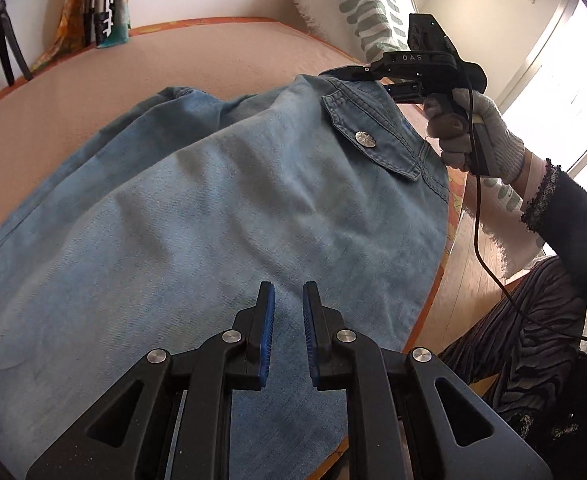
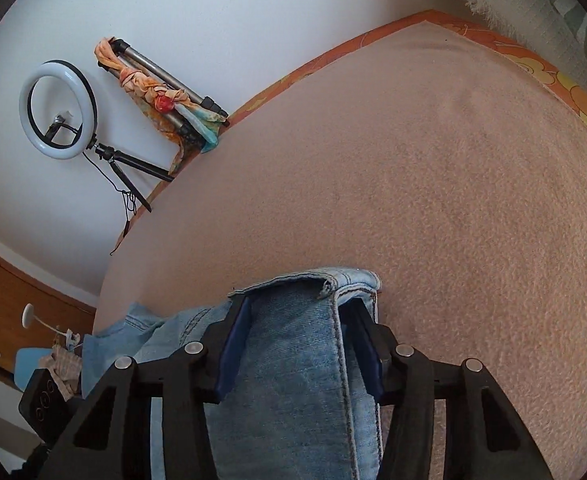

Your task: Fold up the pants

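Observation:
Light blue denim pants (image 1: 213, 220) lie spread on the pink blanket of a bed (image 1: 93, 92). A pocket flap with a metal button (image 1: 364, 138) shows near the waistband. My left gripper (image 1: 288, 300) hovers just above the denim, its blue-padded fingers slightly apart with nothing between them. My right gripper (image 1: 377, 80) is shut on the pants' waistband at the far right corner, lifting it slightly. In the right wrist view the waistband (image 2: 293, 340) fills the gap between the right gripper's (image 2: 299, 312) pads.
A striped white-and-green pillow (image 1: 357, 4) lies at the bed's far end. A ring light on a tripod (image 2: 57, 110) and a scarf-wrapped tripod (image 2: 161, 96) stand by the white wall. The bed's orange edge (image 1: 439, 280) drops to a wooden floor on the right.

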Available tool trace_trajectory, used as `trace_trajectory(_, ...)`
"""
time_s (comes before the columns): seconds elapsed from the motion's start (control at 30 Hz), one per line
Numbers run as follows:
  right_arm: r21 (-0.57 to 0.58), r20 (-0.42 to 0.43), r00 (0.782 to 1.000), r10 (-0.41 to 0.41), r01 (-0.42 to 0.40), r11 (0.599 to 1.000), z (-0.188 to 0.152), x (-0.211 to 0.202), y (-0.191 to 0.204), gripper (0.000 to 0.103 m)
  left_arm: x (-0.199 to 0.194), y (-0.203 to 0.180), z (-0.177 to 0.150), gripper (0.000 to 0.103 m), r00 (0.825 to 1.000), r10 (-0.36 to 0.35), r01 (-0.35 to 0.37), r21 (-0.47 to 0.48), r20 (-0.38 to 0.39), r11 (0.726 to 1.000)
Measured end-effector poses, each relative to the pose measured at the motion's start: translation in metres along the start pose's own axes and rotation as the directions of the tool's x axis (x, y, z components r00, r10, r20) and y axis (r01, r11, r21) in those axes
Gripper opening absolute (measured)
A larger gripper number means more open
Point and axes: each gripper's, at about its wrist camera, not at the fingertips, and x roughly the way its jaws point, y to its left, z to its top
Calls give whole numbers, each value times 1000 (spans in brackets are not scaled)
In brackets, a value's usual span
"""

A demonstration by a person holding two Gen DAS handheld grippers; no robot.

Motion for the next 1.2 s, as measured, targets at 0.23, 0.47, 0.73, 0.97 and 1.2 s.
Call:
trace_trajectory(0.23,-58,162,978,-131,142,988,-12,-52,45,1,4,-13,12,13,1000,3,-3,34,8,999)
trace_trajectory(0.47,-86,87,940,-329,336,938,-15,-43,37,13,10,-3,12,13,1000,1,-1,-2,-11,1000)
trace_trajectory(0.73,-283,132,872,-471,489,825,-10,-46,101,34,-10,2,7,13,999,29,-29,-9,35,1000)
trace_trajectory(0.97,-73,40,939,-343,345,936,-13,-82,50,54,-25,22,-7,13,999,27,-24,-76,37,997)
trace_trajectory(1.2,-105,180,931,-316,338,935,-20,-97,86,54,-43,32,-10,13,996,25,-14,-134,82,991)
